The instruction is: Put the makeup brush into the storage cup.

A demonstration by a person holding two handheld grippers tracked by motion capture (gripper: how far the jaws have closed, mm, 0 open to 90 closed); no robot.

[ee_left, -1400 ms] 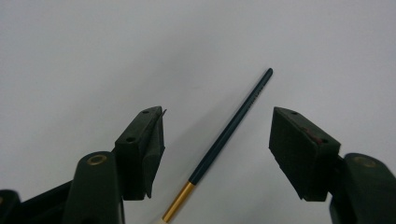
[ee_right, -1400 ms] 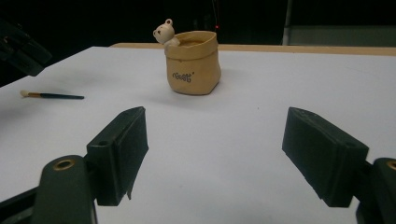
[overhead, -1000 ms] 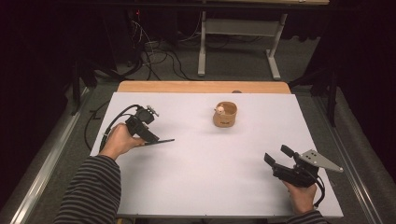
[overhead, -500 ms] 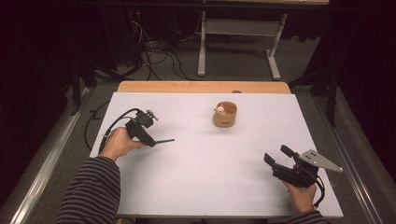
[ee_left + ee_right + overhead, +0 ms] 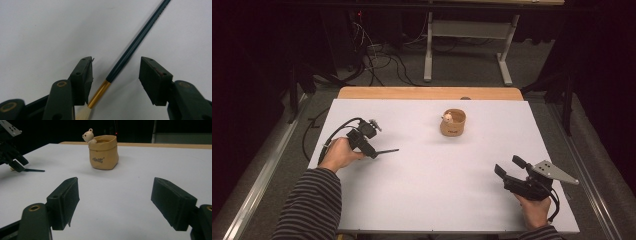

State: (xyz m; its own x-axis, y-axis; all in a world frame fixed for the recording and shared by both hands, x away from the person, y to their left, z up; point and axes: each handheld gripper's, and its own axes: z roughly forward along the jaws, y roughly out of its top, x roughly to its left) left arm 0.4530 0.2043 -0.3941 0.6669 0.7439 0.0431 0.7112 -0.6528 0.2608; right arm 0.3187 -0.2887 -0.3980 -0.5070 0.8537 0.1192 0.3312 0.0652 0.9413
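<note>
Left gripper view: a dark green paintbrush flat on the white table, gold collar and pale tip nearest the camera, long handle slanting up and away to the right. Straddled by the left gripper, jaws just now closing in but not yet touching (collar hard by one pad, a clear gap to the other). Seen from the high view, brush well to the left of the tan pot, handle end aimed roughly toward it; left gripper far nearer the brush than the right gripper. Right gripper jaws wide apart, nothing between, idle off to the right of the pot and nearer the person. Pot upright, small bear figure peeking over its rim; inside too shadowed to tell.
</note>
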